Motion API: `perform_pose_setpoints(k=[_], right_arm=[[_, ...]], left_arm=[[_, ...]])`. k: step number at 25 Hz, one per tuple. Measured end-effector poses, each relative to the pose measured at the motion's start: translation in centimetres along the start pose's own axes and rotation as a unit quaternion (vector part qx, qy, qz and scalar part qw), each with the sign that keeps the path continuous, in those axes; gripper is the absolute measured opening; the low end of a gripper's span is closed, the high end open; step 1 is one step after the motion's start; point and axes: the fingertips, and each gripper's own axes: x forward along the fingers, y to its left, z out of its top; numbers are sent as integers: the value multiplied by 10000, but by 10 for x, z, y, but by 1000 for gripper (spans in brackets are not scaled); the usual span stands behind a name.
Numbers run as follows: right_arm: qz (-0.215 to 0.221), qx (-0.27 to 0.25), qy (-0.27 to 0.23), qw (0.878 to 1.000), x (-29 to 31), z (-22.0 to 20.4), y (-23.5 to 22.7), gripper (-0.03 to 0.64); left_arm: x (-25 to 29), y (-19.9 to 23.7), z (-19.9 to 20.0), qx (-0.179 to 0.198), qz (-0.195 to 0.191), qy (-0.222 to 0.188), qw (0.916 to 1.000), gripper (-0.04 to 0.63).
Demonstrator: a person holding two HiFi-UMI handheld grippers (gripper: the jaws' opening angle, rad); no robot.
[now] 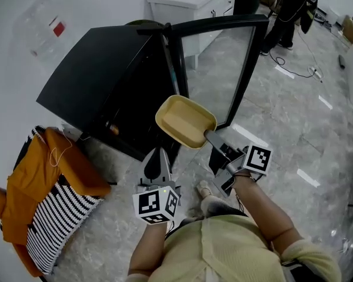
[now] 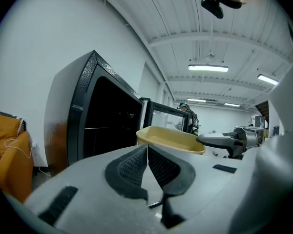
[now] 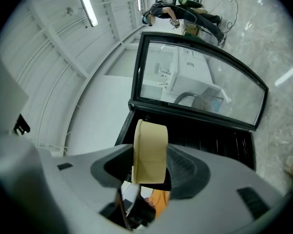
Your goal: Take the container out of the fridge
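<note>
I have the right gripper [image 1: 208, 135] clamped on one end wall of the tan container [image 1: 184, 121]; its own view shows that wall pinched edge-on between the two pads; the container hangs in the air, roughly level and open side up, just in front of the fridge's dark opening and beside the lower edge of the glass door [image 1: 220, 69], which stands swung wide; it looks empty from above. The left gripper [image 1: 158, 154] sits lower and nearer to me, pointing toward the black fridge [image 1: 100, 81], its jaws together with nothing between them; it touches neither the container nor the door. So I judge the main step done: the container is already outside the cabinet and rests on no shelf; what remains, as I read it, is to draw it well clear of the door frame and find it a resting place, though no view shows me an obvious surface close by; the door may want closing afterwards, and the free left gripper is the one placed for that. An orange cloth [image 1: 44, 181] lies over a striped bundle left of the fridge, well apart from the work.
</note>
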Motion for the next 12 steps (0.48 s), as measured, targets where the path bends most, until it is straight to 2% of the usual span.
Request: perform_pose_setpoints(k=[12], right_arm=[[34, 112, -17, 9999, -28, -9, 0, 222]], left_arm=[[-2, -7, -7, -45, -140, 115, 9998, 26]])
